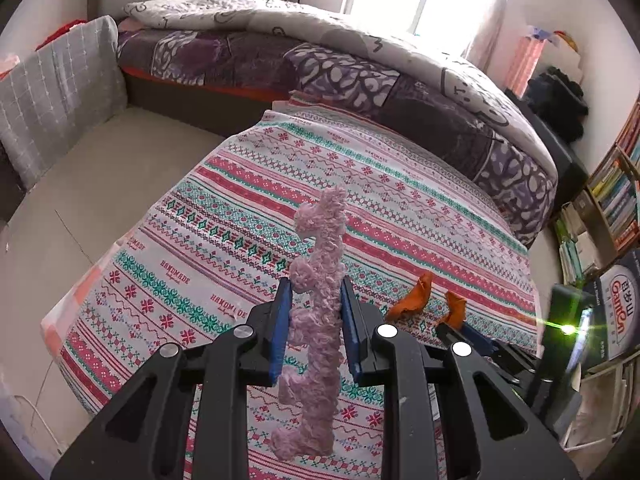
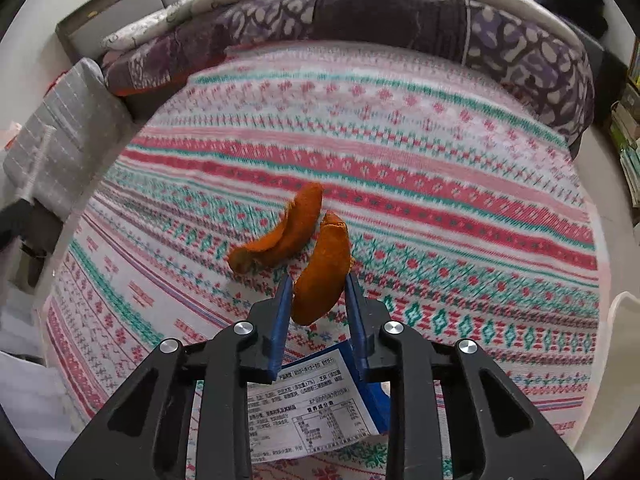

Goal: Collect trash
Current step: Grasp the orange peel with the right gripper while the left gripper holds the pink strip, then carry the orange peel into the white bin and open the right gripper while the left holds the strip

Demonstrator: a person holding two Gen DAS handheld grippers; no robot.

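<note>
Between my left gripper's [image 1: 314,292] blue pads hangs a long fluffy strip of pink yarn [image 1: 316,320], clamped near its middle, with loose ends trailing above and below the fingers. Both grippers work over the patterned cloth [image 1: 224,240], the biggest thing before me, spread beside the bed [image 1: 340,68] with its purple cover and pale quilt. A bookshelf [image 1: 616,200] stands off to the right.

On that cloth, under my right gripper [image 2: 318,296], lies a printed packet [image 2: 308,404], blue-edged with a nutrition label facing up. It looks like more trash waiting its turn.

Smaller again is the orange peel. My right fingers are pinched on one curl of orange peel [image 2: 324,268], which stands up from the jaws and looks lifted clear of the cloth. A second peel piece [image 2: 280,232] lies on the fabric just beyond and to the left; whether the two touch I cannot tell.

As I judge it, I am mid-collection, with both hands loaded. No bin shows in either view, so the next move calls for carrying both loads to wherever the trash goes, gripping firmly, then coming back for the remaining peel and the packet.
</note>
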